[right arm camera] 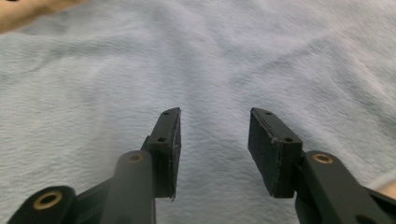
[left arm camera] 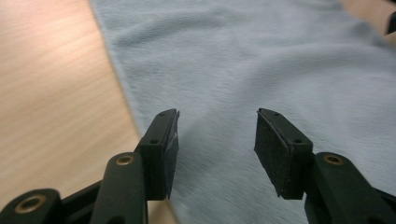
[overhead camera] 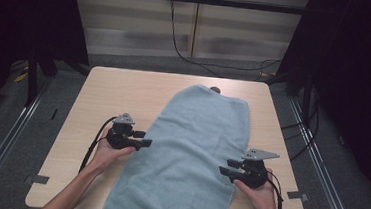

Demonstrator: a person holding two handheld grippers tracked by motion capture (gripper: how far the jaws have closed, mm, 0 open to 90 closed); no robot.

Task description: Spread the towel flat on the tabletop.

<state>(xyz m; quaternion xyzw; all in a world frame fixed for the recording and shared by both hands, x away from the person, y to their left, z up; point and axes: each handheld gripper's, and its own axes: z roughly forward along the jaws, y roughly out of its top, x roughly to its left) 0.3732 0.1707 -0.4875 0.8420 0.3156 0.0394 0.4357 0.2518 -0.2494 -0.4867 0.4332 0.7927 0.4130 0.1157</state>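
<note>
Pale blue fleecy towel [overhead camera: 190, 150] lies folded lengthwise on light wood table [overhead camera: 119, 89], near end at the front edge. High view: left gripper [overhead camera: 143, 140] at its left edge, right gripper [overhead camera: 226, 169] at its right edge. Left gripper view: jaws apart, nothing betw. them, towel edge just below. Right gripper view: jaws apart, empty, over cloth. Prob. betw. folds; next needs a fresh pinch on both edges.

A pale blue towel [overhead camera: 192, 155] lies on the table [overhead camera: 119, 94]; both grippers, seemingly parted, flank it.

Wooden table [overhead camera: 119, 92], grey floor [overhead camera: 30, 137]
</note>
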